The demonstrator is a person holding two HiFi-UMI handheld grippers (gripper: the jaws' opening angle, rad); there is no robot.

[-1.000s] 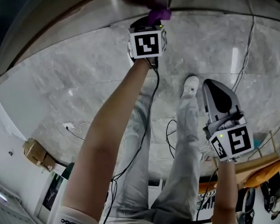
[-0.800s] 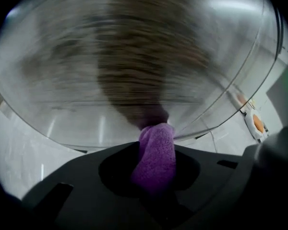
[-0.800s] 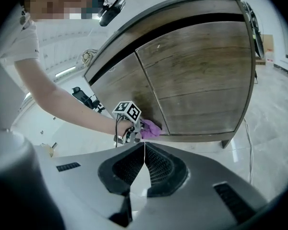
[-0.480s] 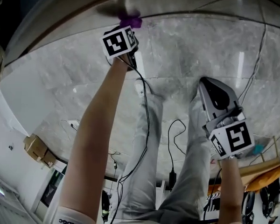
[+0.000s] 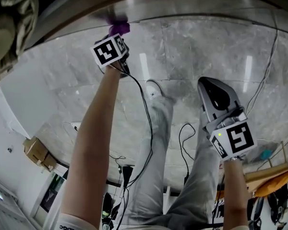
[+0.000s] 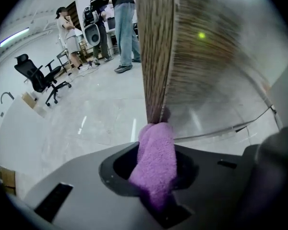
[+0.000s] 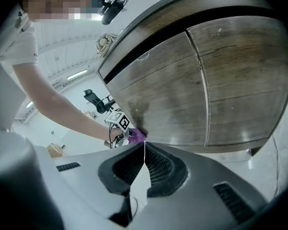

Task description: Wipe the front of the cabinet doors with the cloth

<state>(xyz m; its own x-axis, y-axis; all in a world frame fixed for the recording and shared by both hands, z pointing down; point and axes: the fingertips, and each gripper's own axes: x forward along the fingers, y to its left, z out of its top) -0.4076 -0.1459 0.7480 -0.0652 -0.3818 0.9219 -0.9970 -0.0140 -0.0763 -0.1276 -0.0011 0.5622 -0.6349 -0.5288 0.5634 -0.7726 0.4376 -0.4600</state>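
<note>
Head view is mostly pale marble floor [image 5: 192,47], with the person's legs standing on it. Next in size is the wood-grain cabinet [image 7: 201,42], best seen in the right gripper view: two doors side by side, the left door [image 7: 158,95] and the right door [image 7: 245,75], parted by a thin vertical seam.

The person's bare left arm [image 5: 93,143] reaches out to the cabinet's lower edge. At its end the left gripper [image 5: 116,36] has its jaws clamped on a purple cloth [image 6: 156,162], which bulges out from between them. The cloth's free end is pressed against the bottom left corner of the left door, right at its outer edge.

The right gripper [image 5: 211,85] hangs well apart from the cabinet, over the floor. Its jaws are closed tip to tip with nothing between them, so it has no part in the work at this point.

As for progress, I'd judge the wiping is under way but far from done. The cloth sits at one low corner only, and a darker, smudgy patch [image 7: 134,107] shows on the left door just above it. Nothing touches the right door. The wood shows no clear line between wiped and unwiped, so I can't say how much is finished.
</note>
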